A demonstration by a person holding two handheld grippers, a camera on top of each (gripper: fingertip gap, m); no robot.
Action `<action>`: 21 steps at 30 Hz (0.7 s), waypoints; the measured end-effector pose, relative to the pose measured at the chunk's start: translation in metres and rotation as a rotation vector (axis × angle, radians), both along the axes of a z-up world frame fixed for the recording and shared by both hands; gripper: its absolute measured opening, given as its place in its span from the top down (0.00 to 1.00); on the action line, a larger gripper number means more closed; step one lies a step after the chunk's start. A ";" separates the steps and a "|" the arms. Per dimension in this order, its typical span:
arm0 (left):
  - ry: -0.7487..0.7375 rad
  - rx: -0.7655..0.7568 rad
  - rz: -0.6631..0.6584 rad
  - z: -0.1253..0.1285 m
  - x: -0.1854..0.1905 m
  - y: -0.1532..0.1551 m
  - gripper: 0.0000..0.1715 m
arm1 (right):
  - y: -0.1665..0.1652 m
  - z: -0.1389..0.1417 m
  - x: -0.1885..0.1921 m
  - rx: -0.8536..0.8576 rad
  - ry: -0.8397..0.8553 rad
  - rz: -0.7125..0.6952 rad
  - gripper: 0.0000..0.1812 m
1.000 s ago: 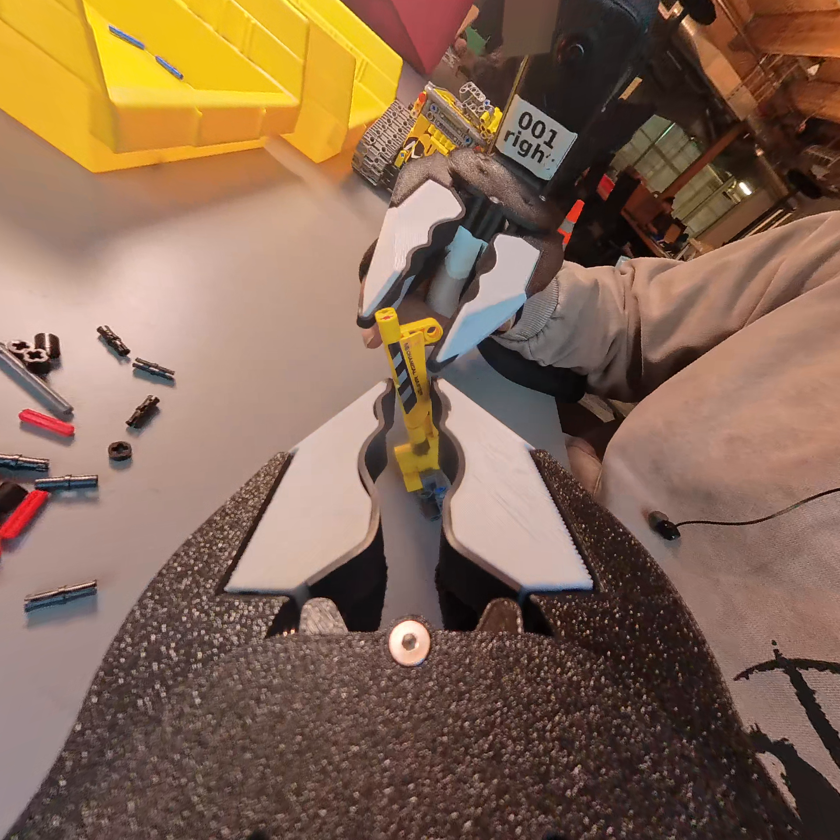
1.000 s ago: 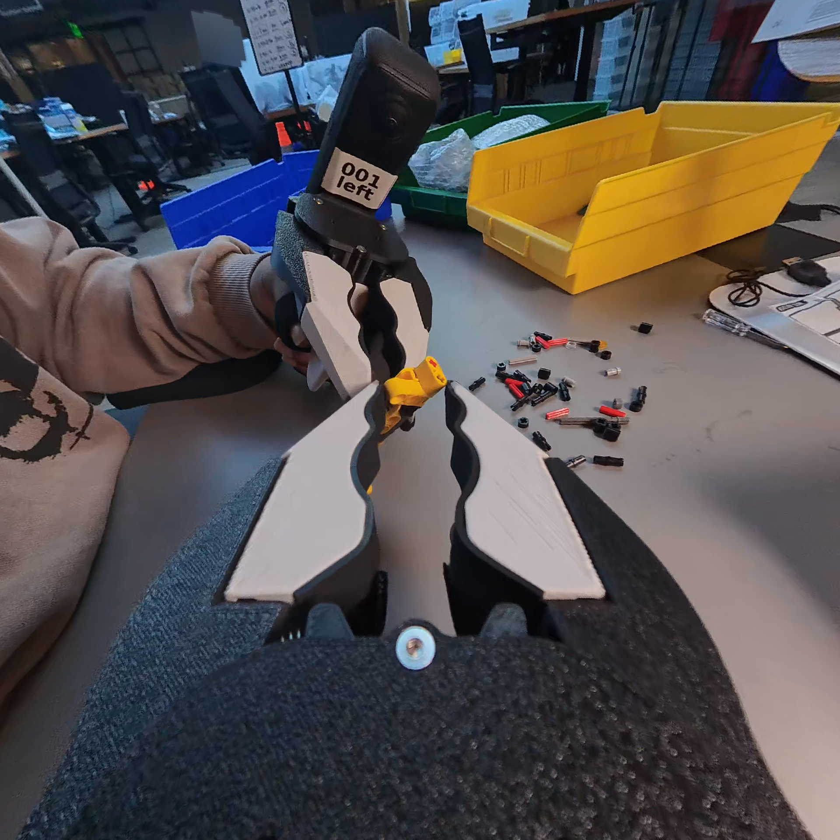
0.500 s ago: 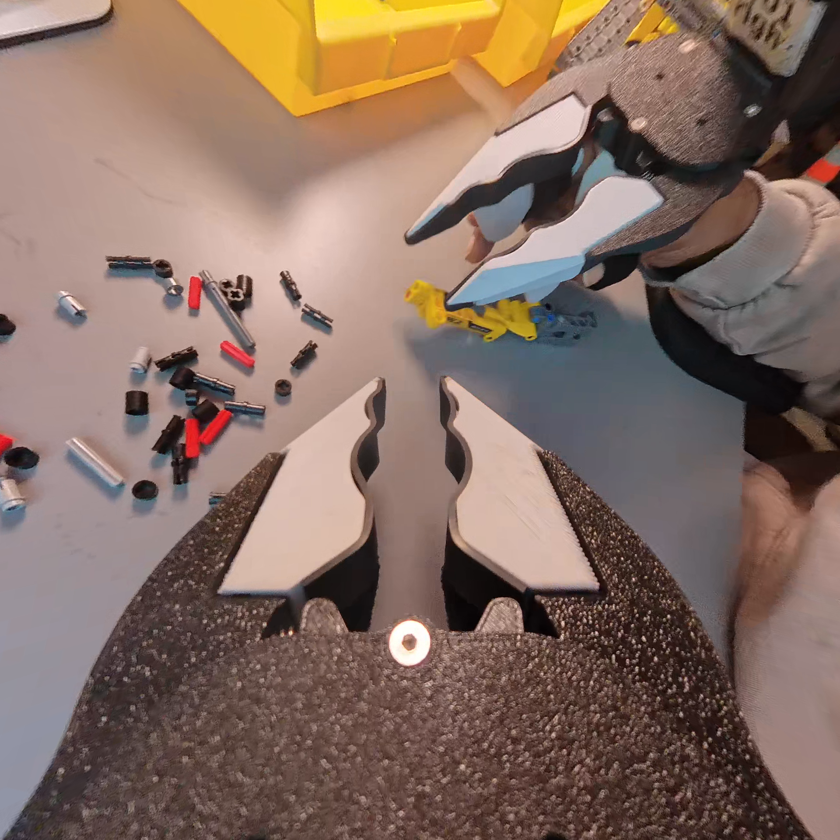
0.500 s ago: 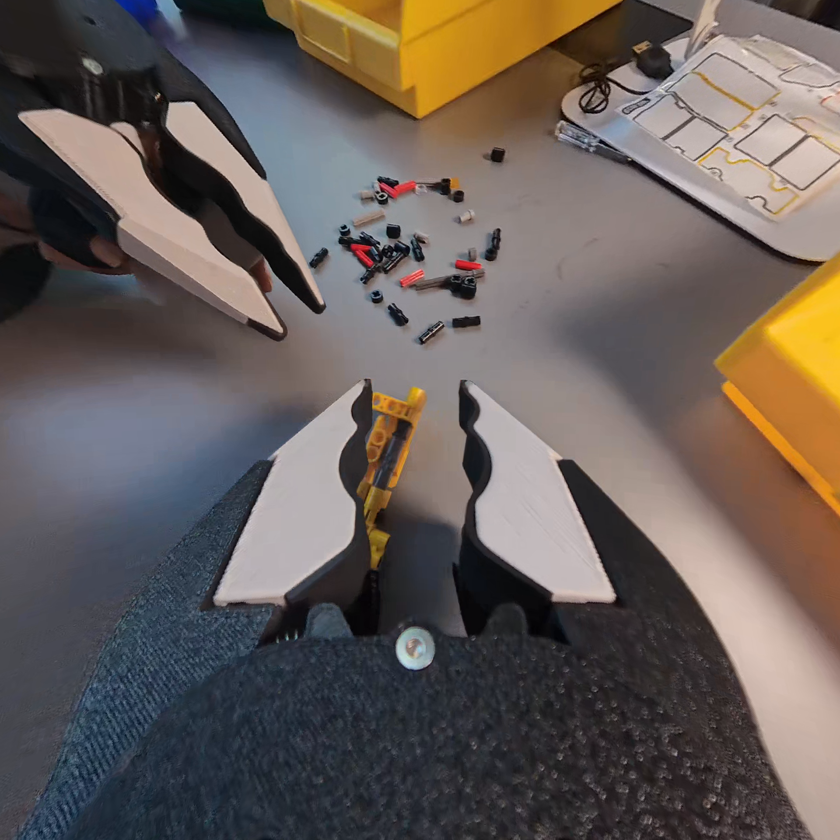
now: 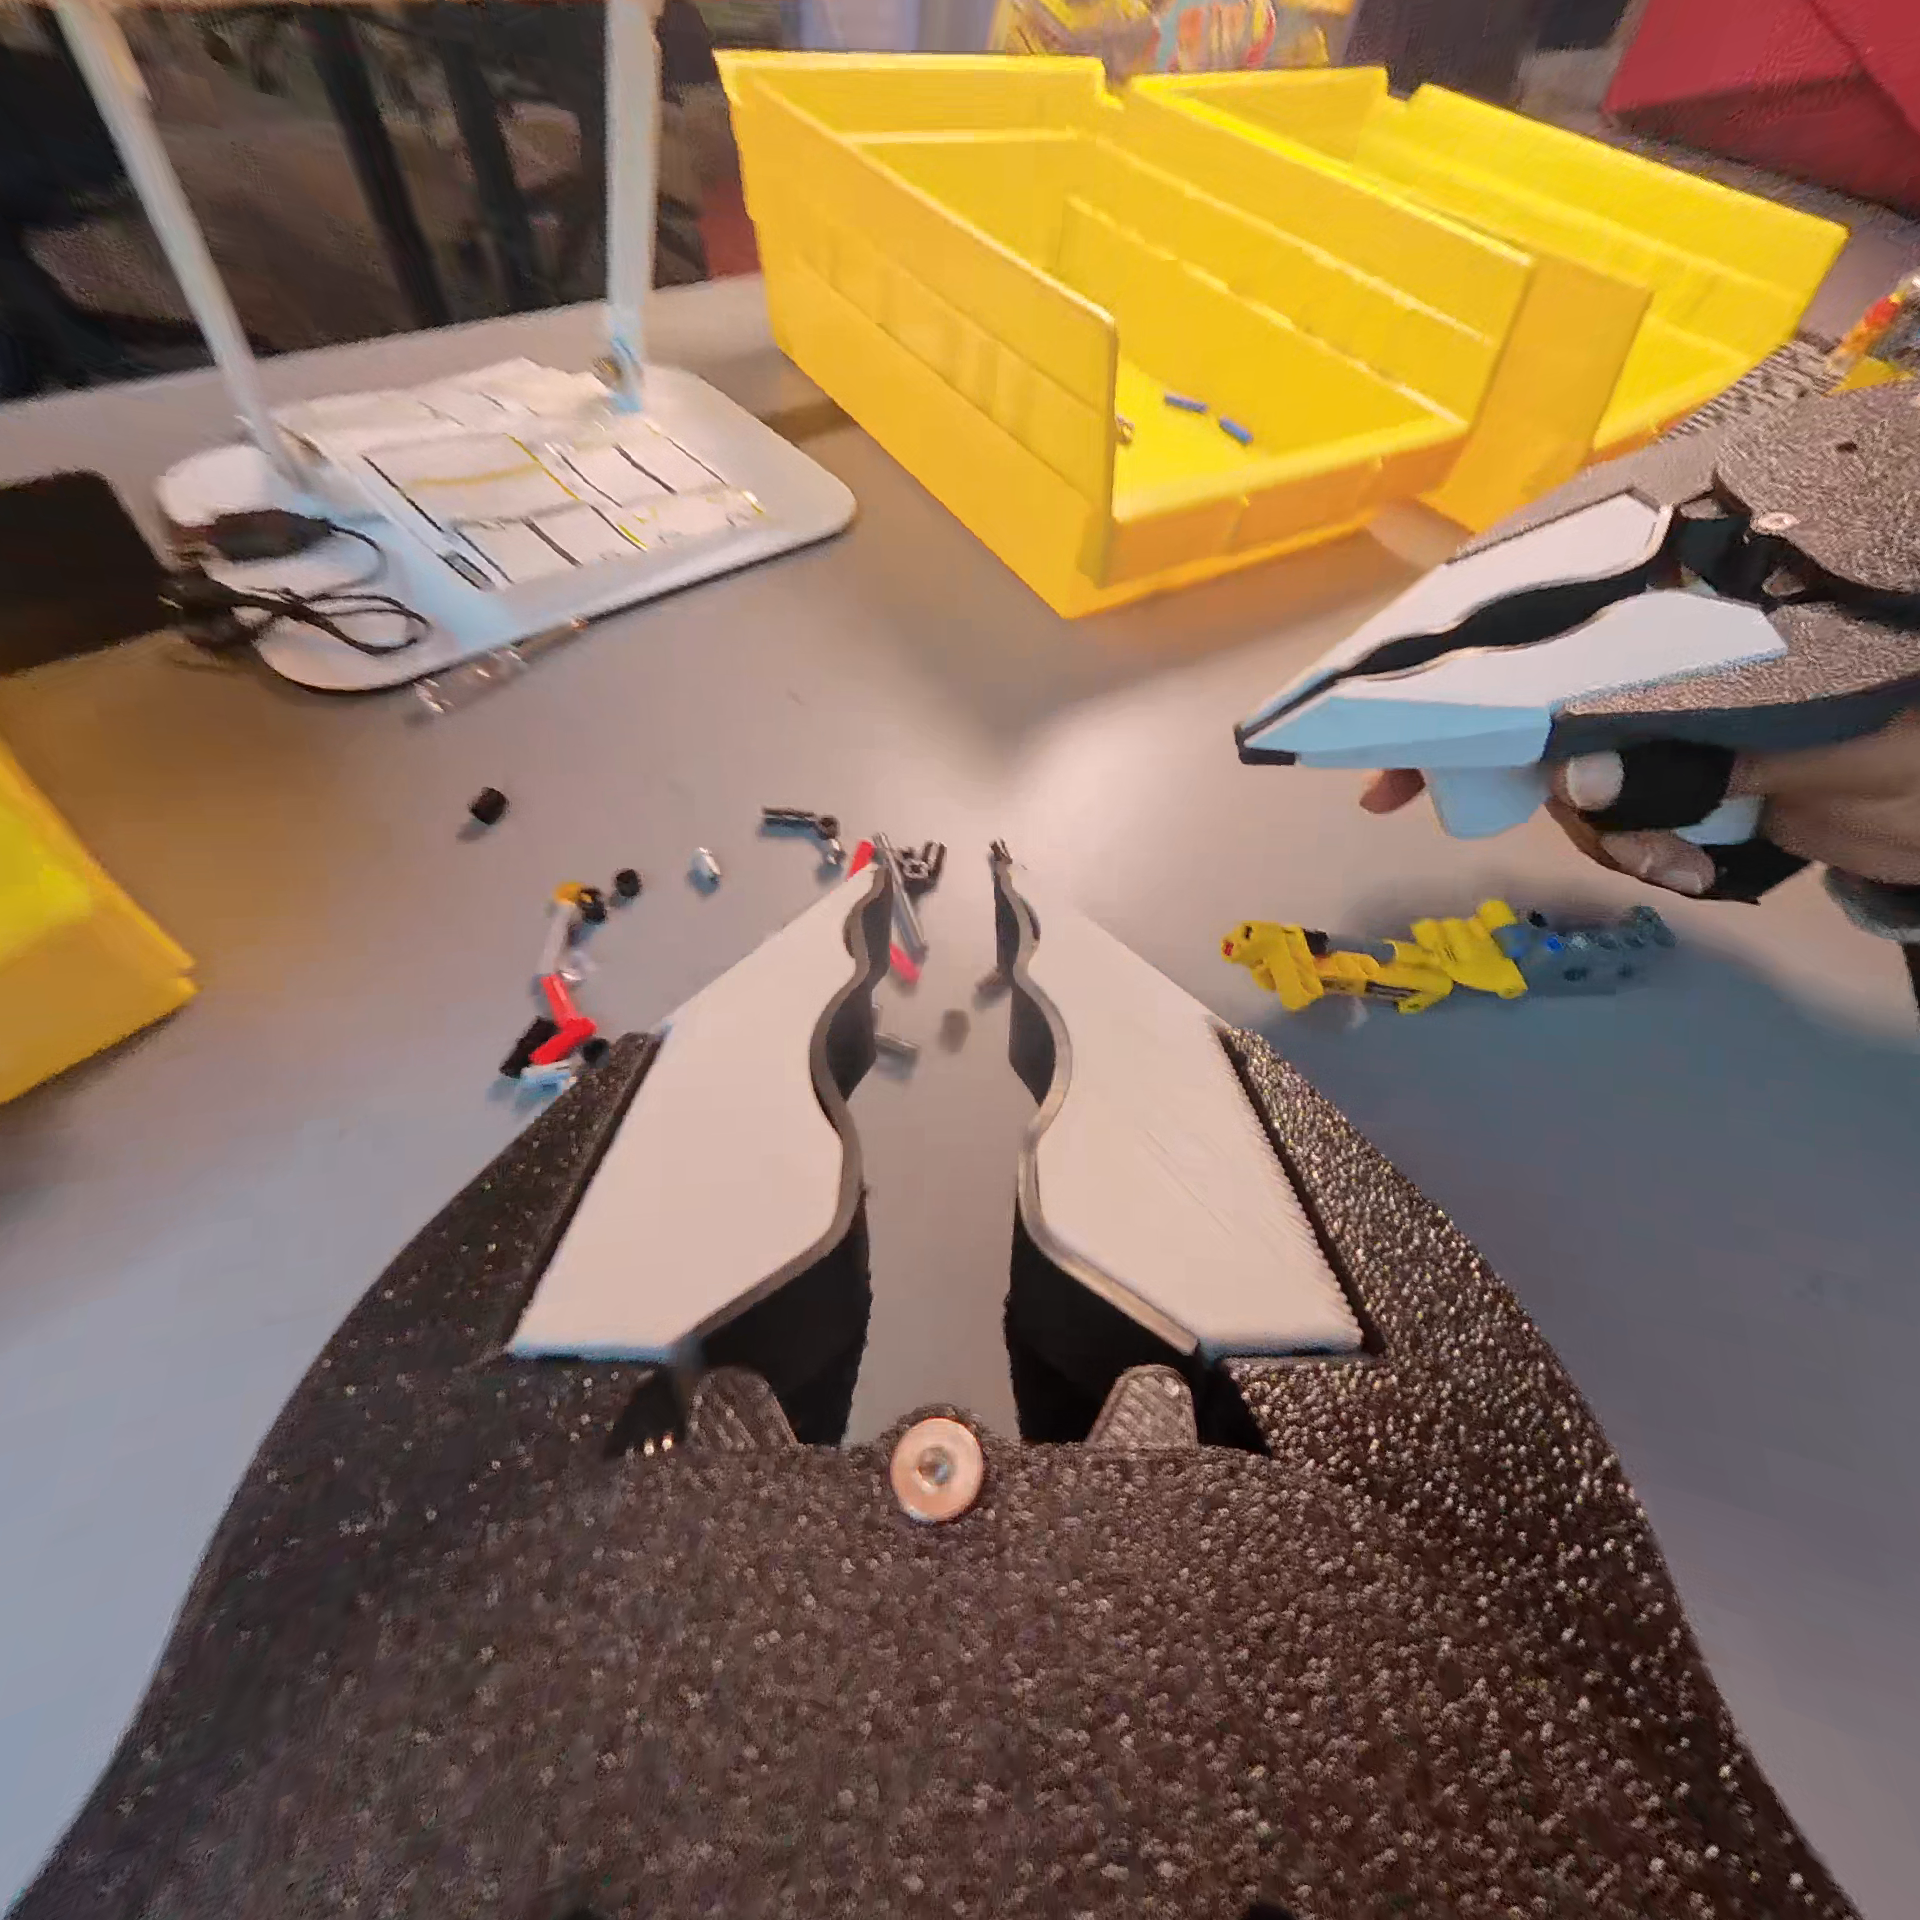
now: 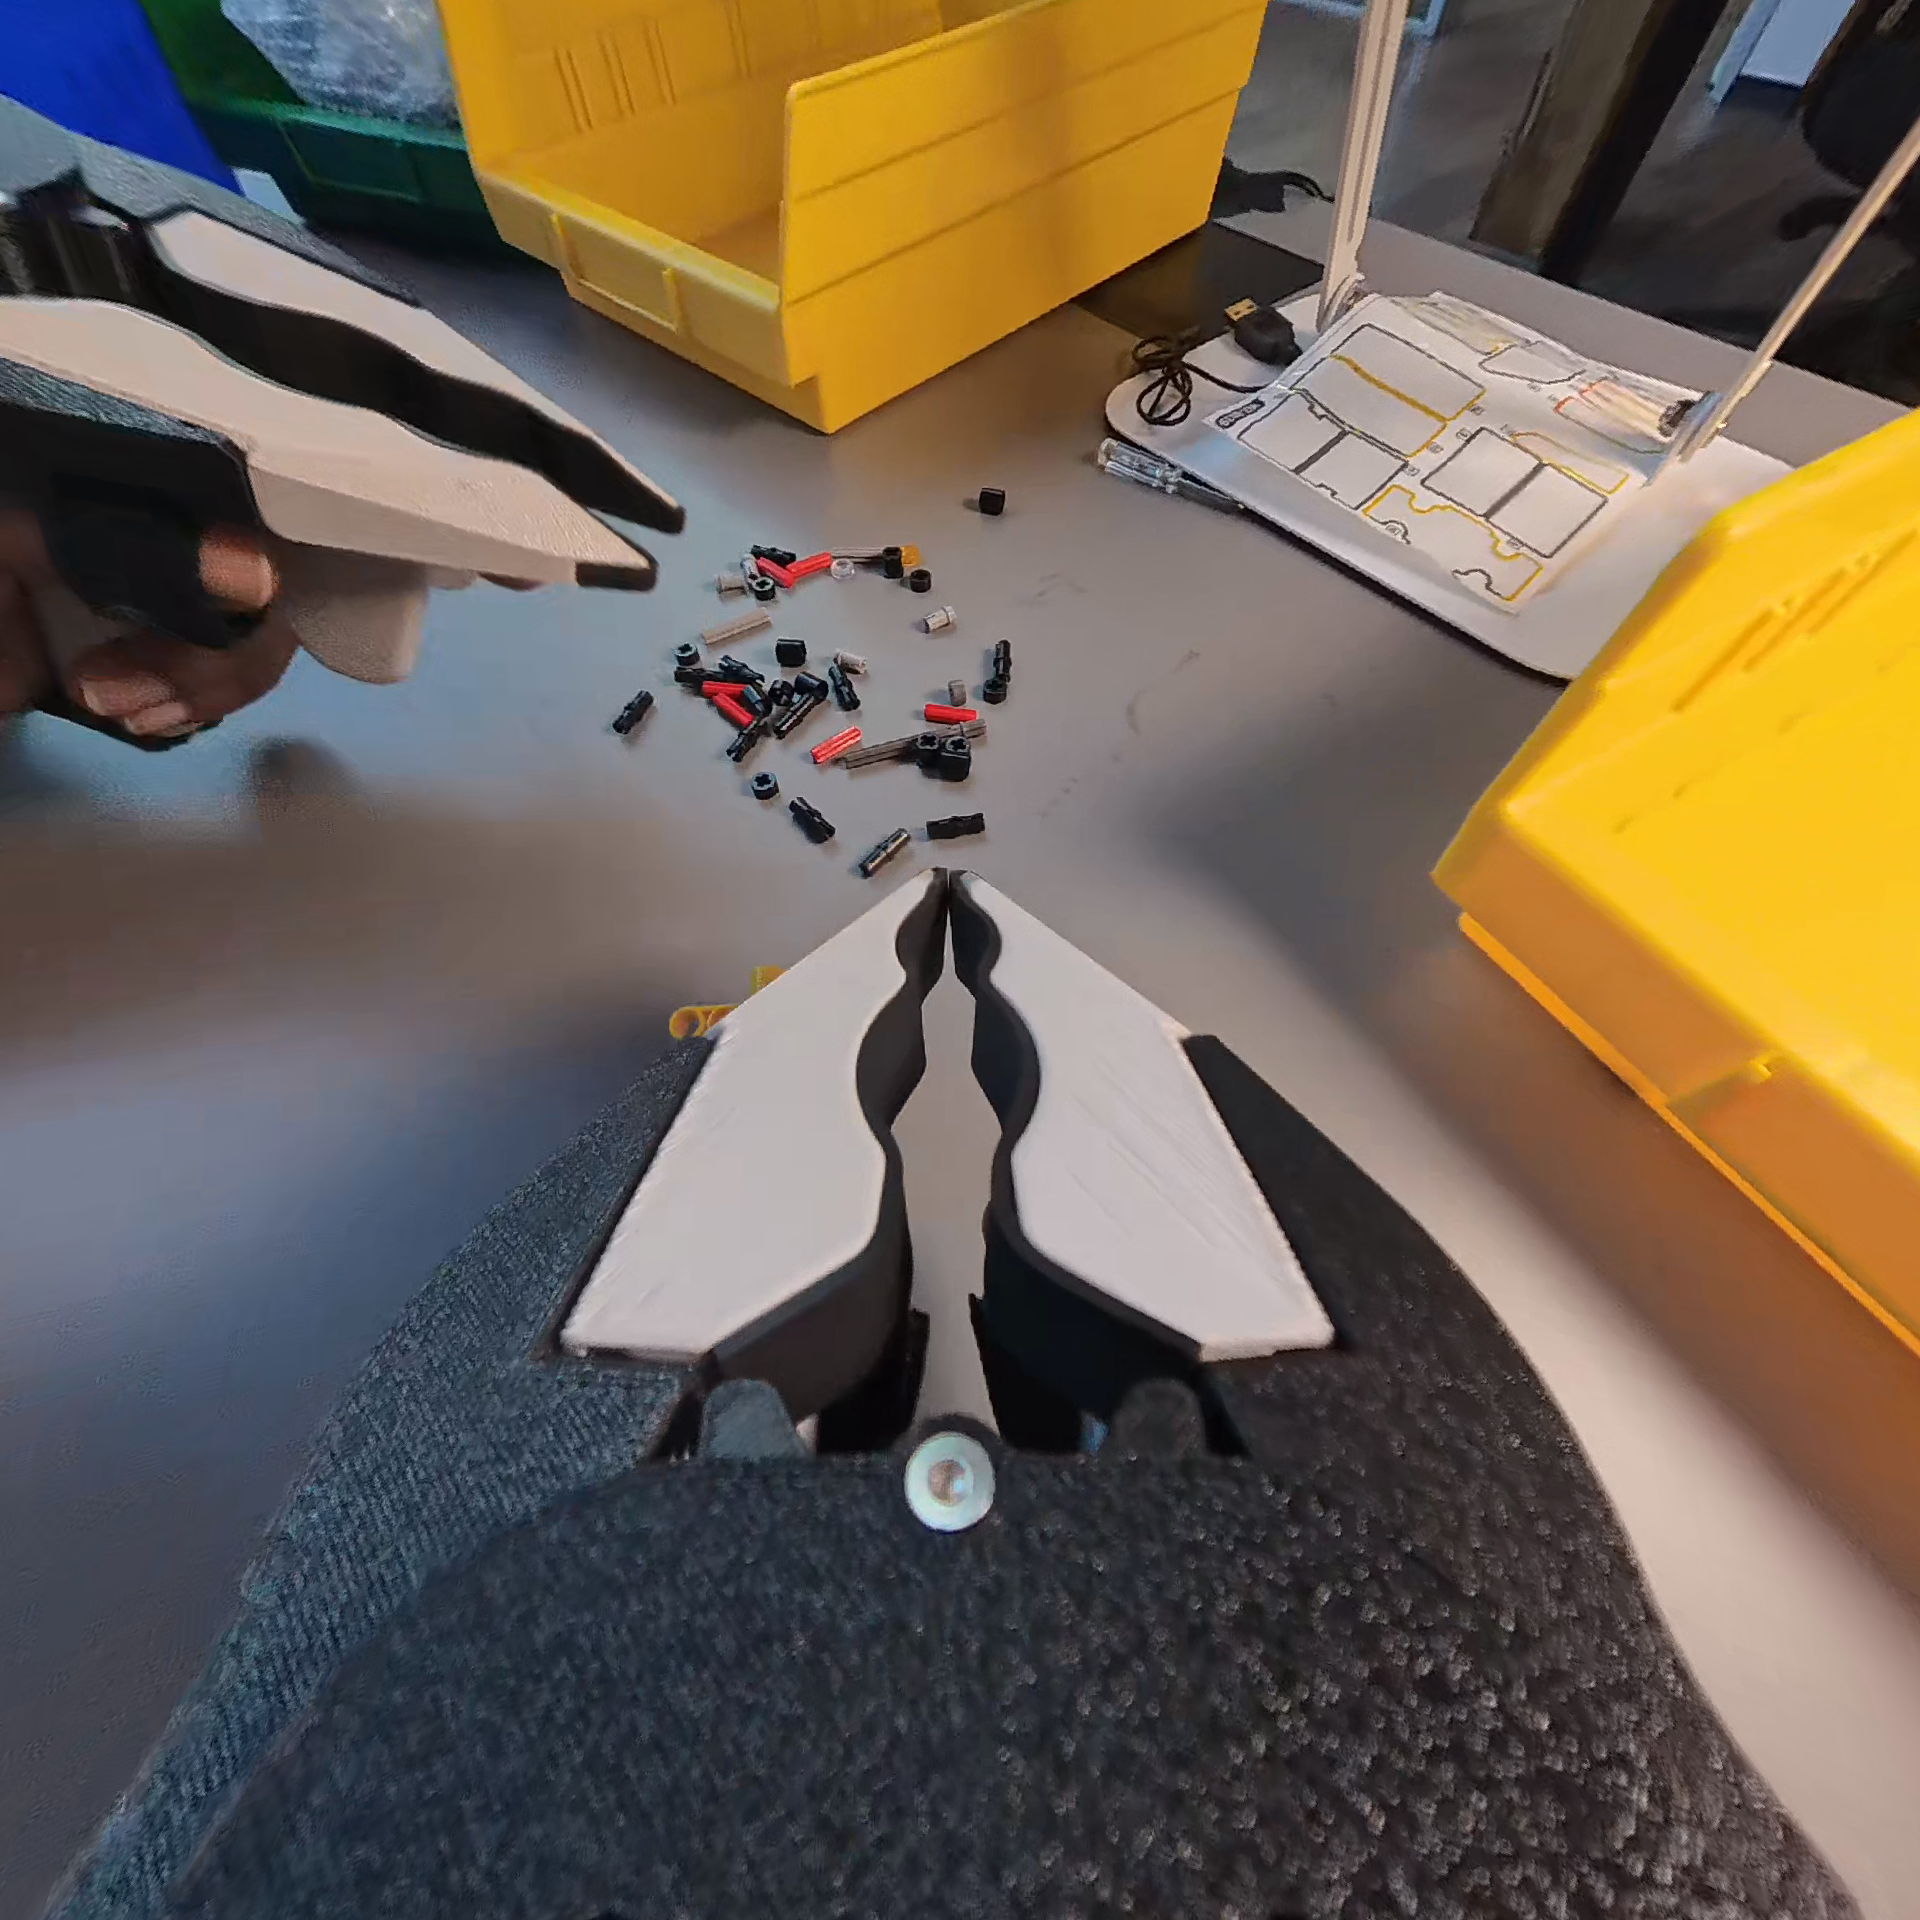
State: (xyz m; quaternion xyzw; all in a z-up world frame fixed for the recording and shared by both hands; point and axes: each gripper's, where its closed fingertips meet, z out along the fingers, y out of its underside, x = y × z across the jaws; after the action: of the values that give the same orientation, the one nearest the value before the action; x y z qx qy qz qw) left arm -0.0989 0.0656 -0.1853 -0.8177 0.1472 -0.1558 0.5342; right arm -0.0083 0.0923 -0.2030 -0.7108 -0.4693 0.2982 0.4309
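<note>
Left claw (image 5: 940, 883) has its fingers apart w/ nothing between them, hovering over the scatter of small pins (image 6: 821, 696), black, red & grey bits loose on the grey bench (image 5: 312, 1091). Right claw (image 6: 948, 878) has its tips together, nothing gripped, just short of the pin scatter's near edge; in the left wrist view it shows up at upper right, hand-held, off the bench surface. Yellow brick assembly (image 5: 1382, 961), yellow beams w/ a grey beam at one end, lies flat on the bench to the right of the pin scatter, beneath the right claw & apart from both claws; in the right wrist view only a yellow sliver of it peeks out by that claw's left finger. Beyond the pin scatter: an open-front yellow bin (image 5: 1091, 343) w/ a few small blue bits inside, & to its left a white stand base (image 5: 727, 520) carrying printed sheets (image 6: 1444, 447) & a black cable (image 5: 291, 613). Another yellow bin (image 6: 1714, 894) sits right of the scatter in the right wrist view.
</note>
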 end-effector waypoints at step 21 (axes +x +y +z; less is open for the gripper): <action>0.948 -0.159 -0.334 0.138 0.147 -0.021 1.00 | 0.027 0.004 0.023 -0.050 0.083 -0.065 0.85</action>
State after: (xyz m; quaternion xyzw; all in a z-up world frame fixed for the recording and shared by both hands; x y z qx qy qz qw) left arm 0.0478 0.0446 -0.0473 -0.8020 0.4900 0.1385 0.3123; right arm 0.0142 0.1197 -0.1985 -0.7232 -0.4203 0.3247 0.4414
